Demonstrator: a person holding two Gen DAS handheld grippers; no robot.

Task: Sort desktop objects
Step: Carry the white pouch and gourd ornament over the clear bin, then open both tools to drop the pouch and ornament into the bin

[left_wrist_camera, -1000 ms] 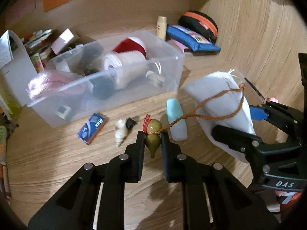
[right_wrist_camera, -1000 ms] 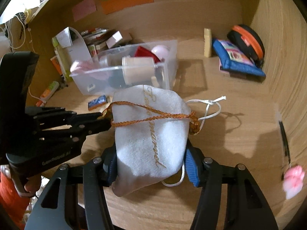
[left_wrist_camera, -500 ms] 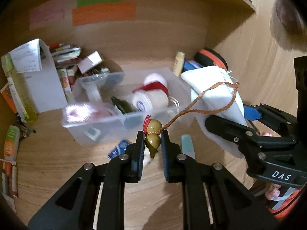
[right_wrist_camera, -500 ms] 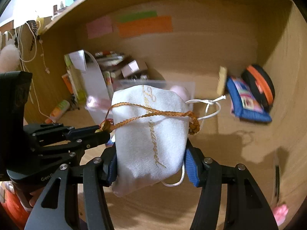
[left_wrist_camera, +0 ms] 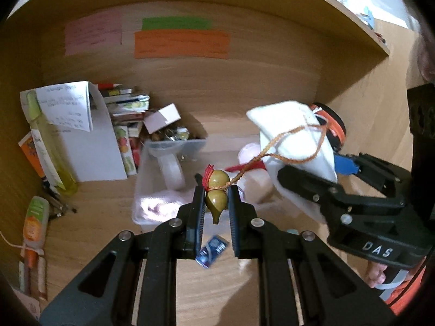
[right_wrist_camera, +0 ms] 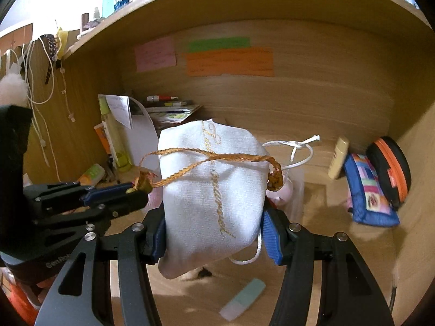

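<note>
Left wrist view: we are pinching the gourd charm (left_wrist_camera: pixel 216 194) in our left gripper (left_wrist_camera: pixel 216 212) at frame centre, while our right gripper (right_wrist_camera: pixel 214 236) is clamping the white pouch (right_wrist_camera: pixel 212 190). Next, we judge, both need carrying over the clear bin (left_wrist_camera: pixel 174 146).
</note>
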